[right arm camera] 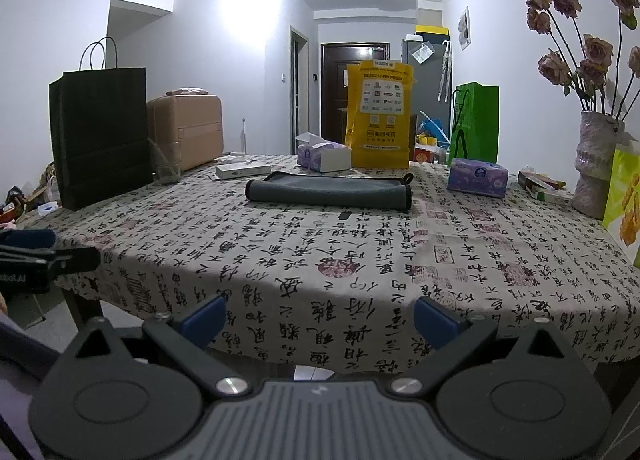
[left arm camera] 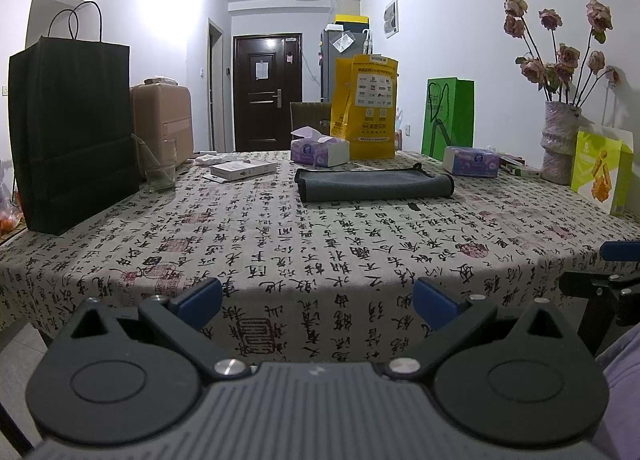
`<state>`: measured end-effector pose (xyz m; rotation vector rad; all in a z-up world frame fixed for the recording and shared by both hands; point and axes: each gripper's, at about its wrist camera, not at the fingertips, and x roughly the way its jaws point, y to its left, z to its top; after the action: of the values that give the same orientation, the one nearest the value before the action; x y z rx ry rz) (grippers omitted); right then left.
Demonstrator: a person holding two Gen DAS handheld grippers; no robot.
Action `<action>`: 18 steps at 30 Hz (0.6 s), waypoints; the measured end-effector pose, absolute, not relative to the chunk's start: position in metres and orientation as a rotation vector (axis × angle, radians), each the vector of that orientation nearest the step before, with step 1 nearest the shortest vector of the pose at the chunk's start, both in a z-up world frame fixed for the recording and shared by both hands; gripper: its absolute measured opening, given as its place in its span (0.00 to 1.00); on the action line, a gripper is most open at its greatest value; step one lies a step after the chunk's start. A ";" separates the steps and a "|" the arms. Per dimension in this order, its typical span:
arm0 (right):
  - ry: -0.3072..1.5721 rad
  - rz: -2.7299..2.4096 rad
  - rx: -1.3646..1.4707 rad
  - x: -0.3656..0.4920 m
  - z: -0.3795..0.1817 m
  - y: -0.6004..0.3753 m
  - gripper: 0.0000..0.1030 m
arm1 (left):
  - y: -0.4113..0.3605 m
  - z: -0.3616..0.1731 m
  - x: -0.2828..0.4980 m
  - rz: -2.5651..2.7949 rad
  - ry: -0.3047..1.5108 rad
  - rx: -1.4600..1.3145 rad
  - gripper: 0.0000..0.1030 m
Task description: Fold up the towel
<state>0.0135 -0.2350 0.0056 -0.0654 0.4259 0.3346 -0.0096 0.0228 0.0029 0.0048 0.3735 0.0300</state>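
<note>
Calligraphy tablecloth [left arm camera: 280, 244] bears one folded towel [left arm camera: 374, 182], two tissue boxes [left arm camera: 320, 150]; both grippers' fingers [left arm camera: 200, 298] spread.

Wide bare tablecloth [left arm camera: 320, 244] lies on the near side of the folded grey towel [left arm camera: 374, 184], nothing standing on it but a small dark tag just beside the towel's near edge. Left of the towel: black paper bag [left arm camera: 70, 132] and a glass [left arm camera: 158, 166] (tall ones). Behind it, tissue box [left arm camera: 320, 150] and yellow bag [left arm camera: 368, 108]. Right of it, another tissue box [right arm camera: 478, 177], then the vase [right arm camera: 596, 164].
</note>
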 end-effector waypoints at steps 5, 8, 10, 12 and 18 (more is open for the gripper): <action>0.426 0.333 -0.065 0.013 0.006 -0.235 0.98 | 0.023 0.003 -0.010 0.030 0.375 0.004 1.00; 0.426 0.334 -0.065 0.013 0.006 -0.235 0.98 | 0.022 0.003 -0.010 0.031 0.375 0.004 1.00; 0.427 0.334 -0.064 0.014 0.005 -0.235 0.98 | 0.021 0.003 -0.010 0.032 0.376 0.003 1.00; 0.426 0.334 -0.065 0.013 0.006 -0.235 0.98 | 0.021 0.003 -0.010 0.032 0.376 0.003 1.00; 0.426 0.333 -0.064 0.013 0.006 -0.235 0.98 | 0.021 0.003 -0.010 0.031 0.376 0.003 1.00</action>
<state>0.0133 -0.2347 0.0056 -0.0643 0.4265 0.3335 -0.0102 0.0213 0.0031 0.0029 0.3762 0.0314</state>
